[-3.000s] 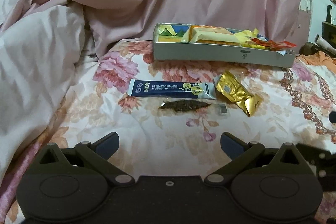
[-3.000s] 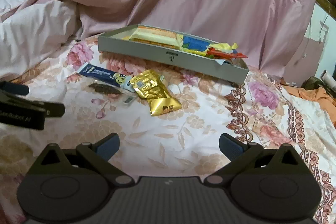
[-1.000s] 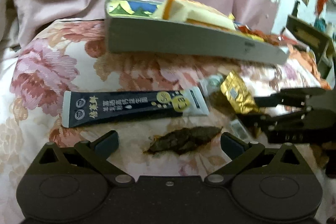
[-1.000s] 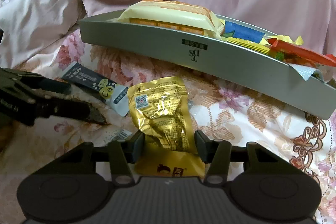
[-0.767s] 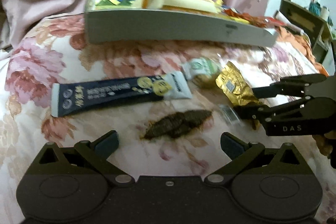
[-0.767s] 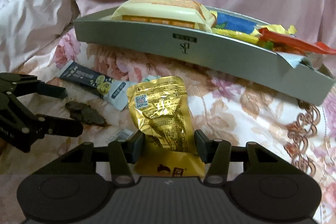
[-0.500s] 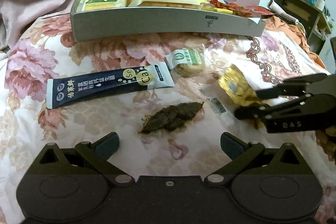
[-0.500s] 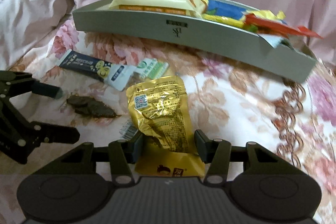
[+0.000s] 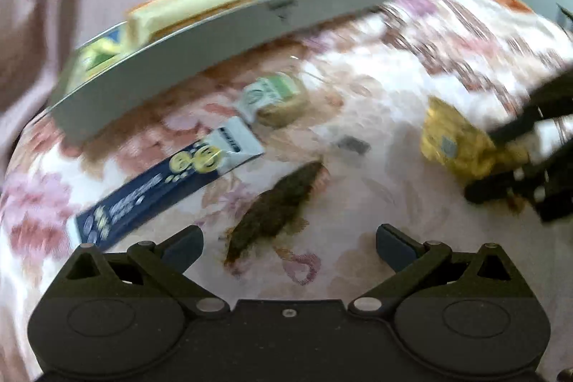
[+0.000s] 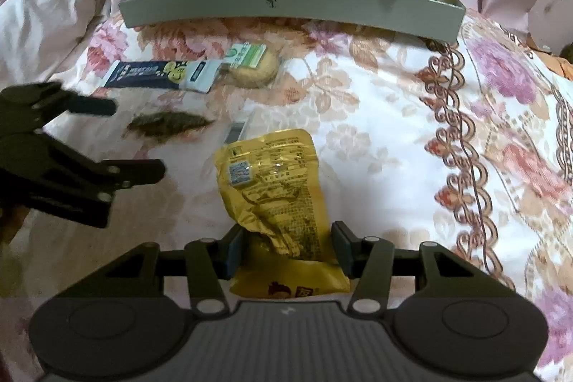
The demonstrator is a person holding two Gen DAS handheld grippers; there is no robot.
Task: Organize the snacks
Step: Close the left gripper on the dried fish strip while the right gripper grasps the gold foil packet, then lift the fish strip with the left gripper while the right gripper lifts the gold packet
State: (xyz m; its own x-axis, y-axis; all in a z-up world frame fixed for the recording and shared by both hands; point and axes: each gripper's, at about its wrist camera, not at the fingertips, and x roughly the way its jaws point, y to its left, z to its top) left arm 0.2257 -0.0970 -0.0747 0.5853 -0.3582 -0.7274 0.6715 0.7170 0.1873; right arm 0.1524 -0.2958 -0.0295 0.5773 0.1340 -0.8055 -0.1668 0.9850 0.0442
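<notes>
Right hand-held gripper [image 10: 286, 247] clamps gold pouch [image 10: 275, 188]; left hand-held gripper [image 9: 288, 240] wide apart near dark snack [image 9: 275, 203] on bed [image 10: 394, 131].

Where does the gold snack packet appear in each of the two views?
Left wrist: gold packet at right edge, gripped by the right gripper.
Right wrist: gold packet bottom centre, between the right gripper's fingers.
Shared landmark: grey tray beyond it.
</notes>
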